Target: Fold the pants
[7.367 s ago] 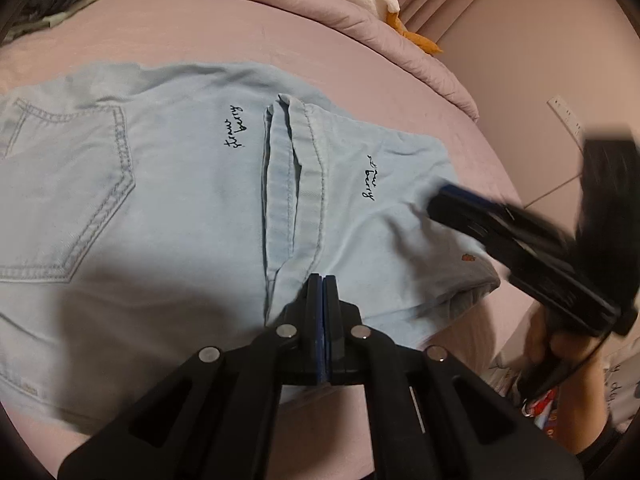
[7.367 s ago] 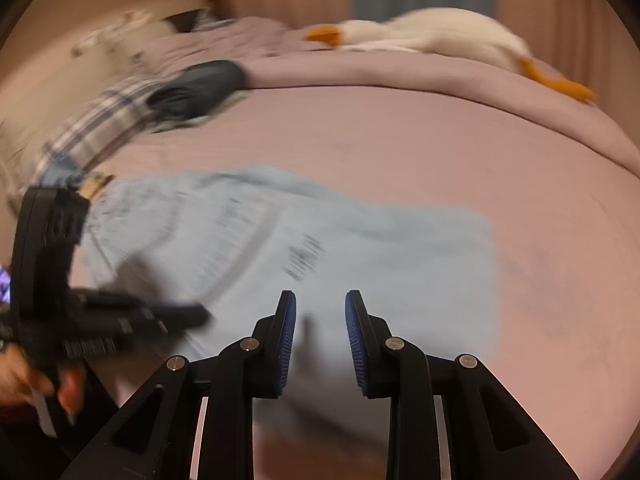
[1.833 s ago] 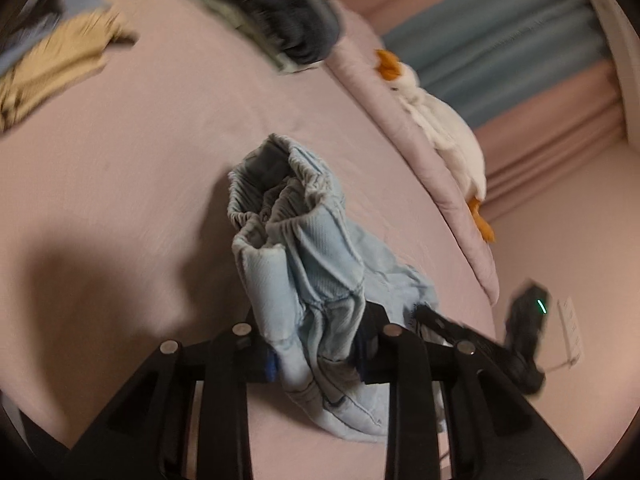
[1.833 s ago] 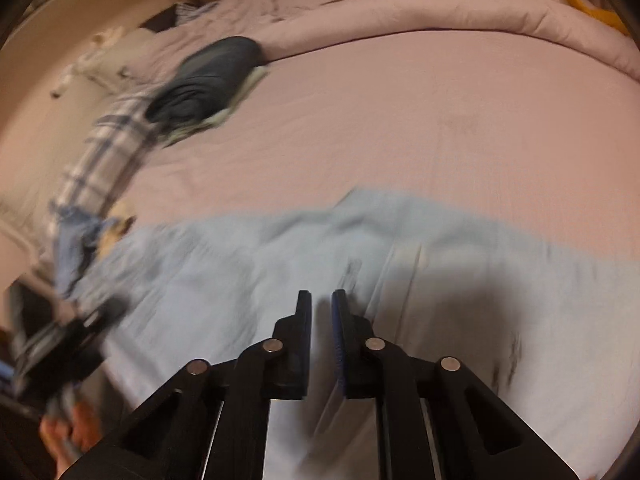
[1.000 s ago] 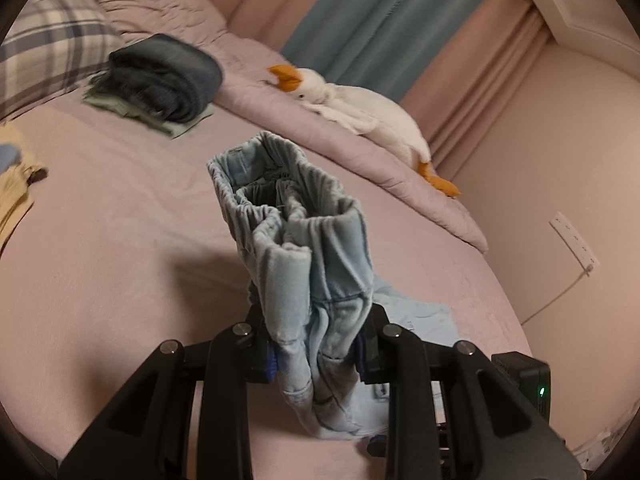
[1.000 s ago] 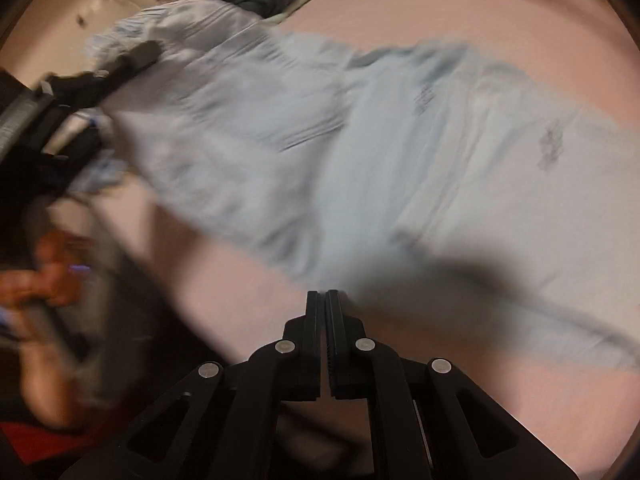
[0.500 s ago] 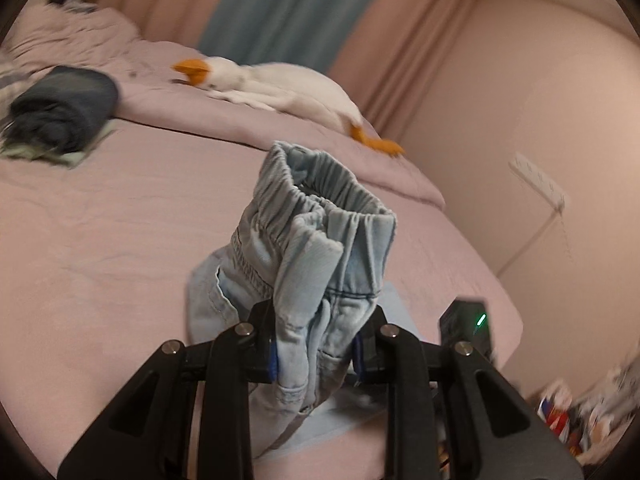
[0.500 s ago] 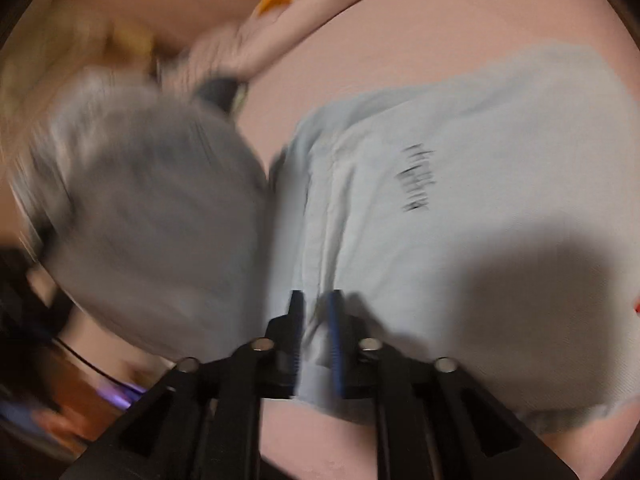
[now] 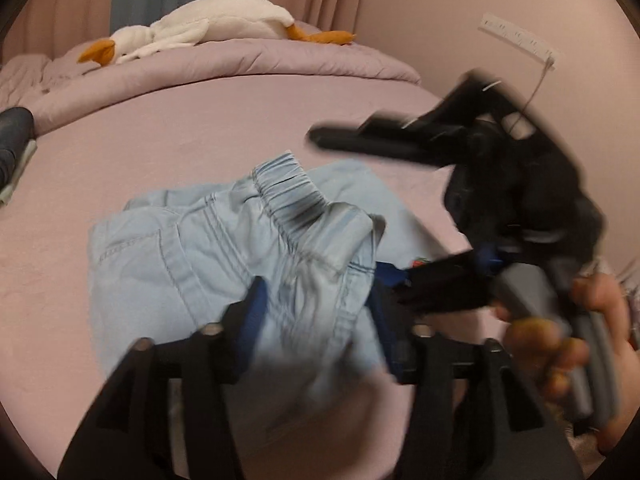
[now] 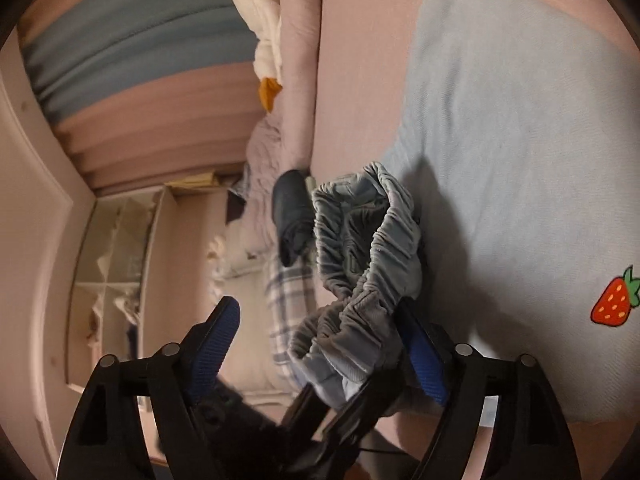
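Light blue denim pants [image 9: 208,248] lie partly folded on the pink bed. My left gripper [image 9: 316,320] is shut on the bunched elastic waistband [image 9: 288,196], held just above the folded legs. My right gripper [image 10: 320,344] is open wide, its jaws on either side of the same gathered waistband [image 10: 368,260]; it also shows blurred in the left wrist view [image 9: 460,208], one finger above the cloth and one beside my left fingertip. The pant leg [image 10: 520,140] with a strawberry print [image 10: 614,302] lies flat on the bed.
A white goose plush [image 9: 200,24] lies on the rolled pink duvet [image 9: 224,64] at the back. A dark folded garment [image 10: 292,216] and a plaid pillow [image 10: 288,304] sit at the bed's head. The wall with a power strip [image 9: 518,38] is at the right.
My left gripper has lowered the waistband over the folded legs. My right gripper has opened wide and moved to the waistband, beside my left gripper.
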